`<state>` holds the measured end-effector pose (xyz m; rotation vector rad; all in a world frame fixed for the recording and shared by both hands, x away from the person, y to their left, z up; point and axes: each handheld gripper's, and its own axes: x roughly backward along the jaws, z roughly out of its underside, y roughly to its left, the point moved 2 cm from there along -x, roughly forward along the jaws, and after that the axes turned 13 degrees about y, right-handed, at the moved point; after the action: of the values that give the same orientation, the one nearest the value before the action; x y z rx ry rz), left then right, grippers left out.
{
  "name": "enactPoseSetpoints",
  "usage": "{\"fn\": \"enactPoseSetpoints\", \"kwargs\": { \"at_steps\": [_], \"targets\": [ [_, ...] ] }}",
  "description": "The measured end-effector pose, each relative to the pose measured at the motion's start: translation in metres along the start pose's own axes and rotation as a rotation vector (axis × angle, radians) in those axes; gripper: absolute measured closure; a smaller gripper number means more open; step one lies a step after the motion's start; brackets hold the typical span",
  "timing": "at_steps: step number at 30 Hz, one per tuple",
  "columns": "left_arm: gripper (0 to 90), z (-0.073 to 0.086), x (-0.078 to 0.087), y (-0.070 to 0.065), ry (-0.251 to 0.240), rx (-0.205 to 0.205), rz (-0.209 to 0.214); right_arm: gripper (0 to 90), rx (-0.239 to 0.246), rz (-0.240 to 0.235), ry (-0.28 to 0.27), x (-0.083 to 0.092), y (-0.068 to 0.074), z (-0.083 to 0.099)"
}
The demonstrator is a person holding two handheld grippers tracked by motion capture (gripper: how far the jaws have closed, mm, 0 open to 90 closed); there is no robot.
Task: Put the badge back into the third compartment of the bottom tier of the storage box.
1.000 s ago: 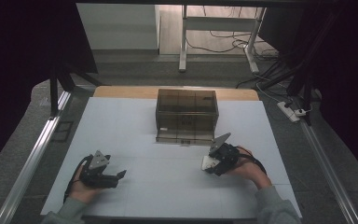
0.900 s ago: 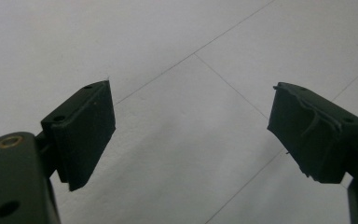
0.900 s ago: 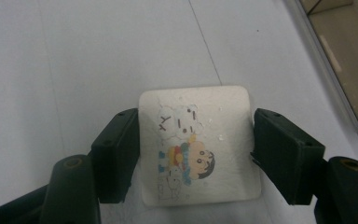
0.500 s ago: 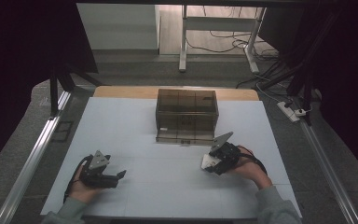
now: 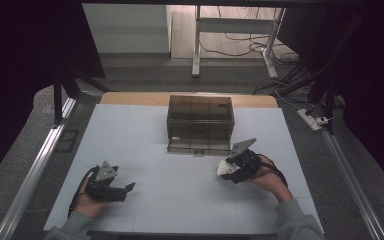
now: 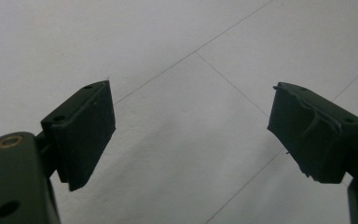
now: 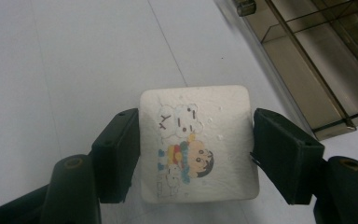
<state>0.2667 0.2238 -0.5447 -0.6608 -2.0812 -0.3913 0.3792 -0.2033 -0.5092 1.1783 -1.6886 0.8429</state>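
My right gripper is shut on a white square tile printed with cartoon figures, one jaw pressing each side of it. In the high view that right gripper holds the tile just above the white table, in front of and right of the smoky clear plastic box. The box's pulled-out drawer lies to the upper right in the right gripper view. My left gripper stands open over bare table, nothing between its jaws. It sits at the front left in the high view.
The white table top has faint grid lines. A wooden strip runs along its far edge. Metal rails flank both sides. A power strip and cables lie on the floor to the right.
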Motion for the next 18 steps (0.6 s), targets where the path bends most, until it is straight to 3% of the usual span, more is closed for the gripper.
{"fn": "enactPoseSetpoints", "kwargs": {
  "at_steps": [18],
  "targets": [
    [14.7,0.0001,-0.0003,0.0003,0.002,0.000,-0.003,33.5,-0.034,0.029,-0.045,0.0091,0.0012,-0.0026]
  ]
}}
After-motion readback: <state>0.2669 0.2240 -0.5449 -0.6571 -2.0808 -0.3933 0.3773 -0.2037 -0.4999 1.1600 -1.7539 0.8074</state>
